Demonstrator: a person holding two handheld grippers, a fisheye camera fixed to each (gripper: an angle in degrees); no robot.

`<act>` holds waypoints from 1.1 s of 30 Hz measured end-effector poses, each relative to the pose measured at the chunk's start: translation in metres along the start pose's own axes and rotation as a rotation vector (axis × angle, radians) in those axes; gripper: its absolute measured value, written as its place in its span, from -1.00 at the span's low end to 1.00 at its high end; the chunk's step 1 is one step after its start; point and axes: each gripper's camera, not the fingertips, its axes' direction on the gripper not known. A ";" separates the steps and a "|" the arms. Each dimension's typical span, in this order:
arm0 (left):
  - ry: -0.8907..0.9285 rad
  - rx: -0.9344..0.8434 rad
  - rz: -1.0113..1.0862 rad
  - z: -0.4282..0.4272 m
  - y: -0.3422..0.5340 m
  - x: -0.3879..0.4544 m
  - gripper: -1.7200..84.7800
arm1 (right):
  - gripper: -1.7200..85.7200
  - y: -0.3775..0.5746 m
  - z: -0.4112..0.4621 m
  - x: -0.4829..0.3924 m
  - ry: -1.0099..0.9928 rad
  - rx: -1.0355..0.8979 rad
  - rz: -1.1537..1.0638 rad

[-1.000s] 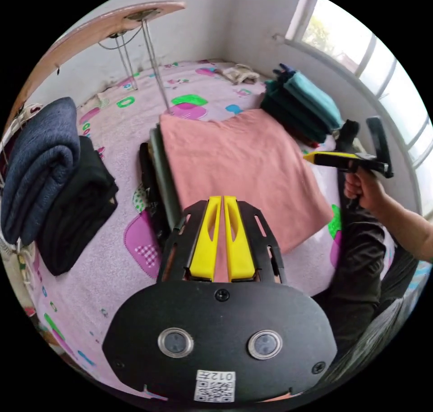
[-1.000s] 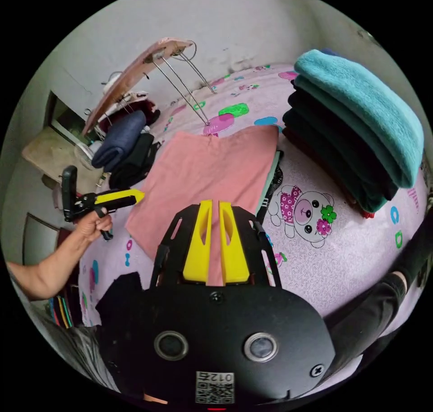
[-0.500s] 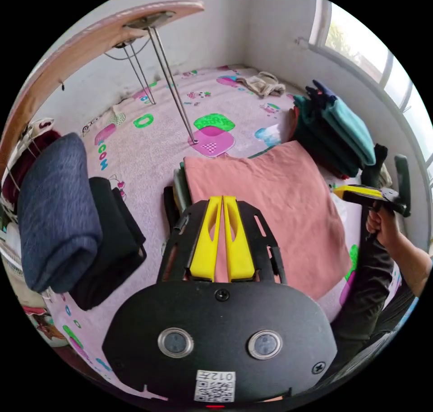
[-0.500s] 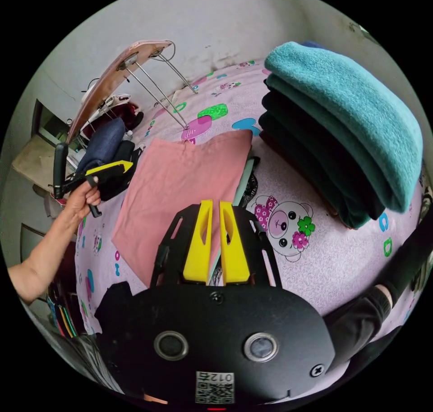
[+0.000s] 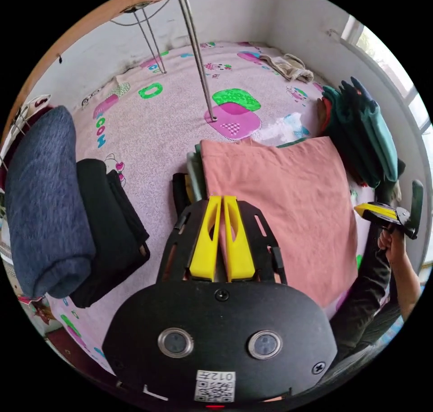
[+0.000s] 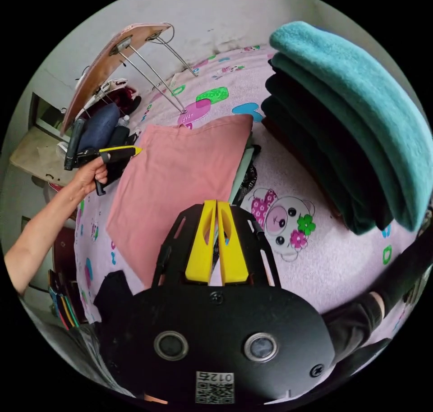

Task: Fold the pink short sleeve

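1. Lying flat and squared at the centre of both views, the pink short sleeve (image 5: 279, 204) rests on top of a small stack of other garments (image 5: 191, 184) on the patterned bed sheet (image 5: 149, 128); it looks already folded into a rectangle.
2. The left claw (image 5: 221, 231) hangs low in the left gripper view, its yellow jaws pressed together with nothing between them, tips over the shirt's near left corner.
3. The right claw (image 6: 215, 238) is likewise closed and empty in the right gripper view, tips over the shirt's right edge where the stack beneath peeks out.
4. Each claw also appears at the other view's rim: the right claw at centre right, a hand (image 5: 392, 245) on its handle; the left claw at upper left, held by a hand (image 6: 90, 175).
5. The shirt's long axis runs away from the left claw toward the upper frame. It lies between the two claws, each about equally near its own side edge, so any further fold would probably start from those edges.
6. A teal and dark pile (image 6: 352, 114) sits to the right; a navy roll (image 5: 40, 204) to the left.
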 end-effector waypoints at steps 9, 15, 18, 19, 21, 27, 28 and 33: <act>0.355 -0.021 0.106 -0.035 0.138 -0.042 -0.81 | -0.84 0.055 -0.026 0.015 -0.244 -0.266 0.030; 0.393 -0.064 0.019 -0.011 0.178 -0.066 -0.77 | -0.82 0.047 -0.010 0.034 -0.278 -0.297 0.155; 0.380 -0.042 -0.013 -0.008 0.178 -0.076 -0.77 | -0.82 0.042 -0.006 0.047 -0.325 -0.283 0.250; 0.378 -0.042 -0.019 -0.008 0.177 -0.078 -0.77 | -0.82 0.041 -0.006 0.053 -0.353 -0.265 0.293; 0.396 -0.043 -0.026 -0.006 0.173 -0.085 -0.79 | -0.85 0.039 -0.006 0.059 -0.409 -0.233 0.338; 0.414 -0.082 0.033 0.000 0.166 -0.082 -0.87 | -0.89 0.023 -0.017 0.060 -0.448 -0.190 0.372; 0.402 -0.088 0.034 0.002 0.166 -0.082 -0.88 | -0.91 0.017 -0.019 0.058 -0.450 -0.190 0.368; 0.362 -0.055 0.074 -0.018 0.158 -0.080 -0.95 | -0.96 -0.011 -0.042 0.044 -0.468 -0.151 0.338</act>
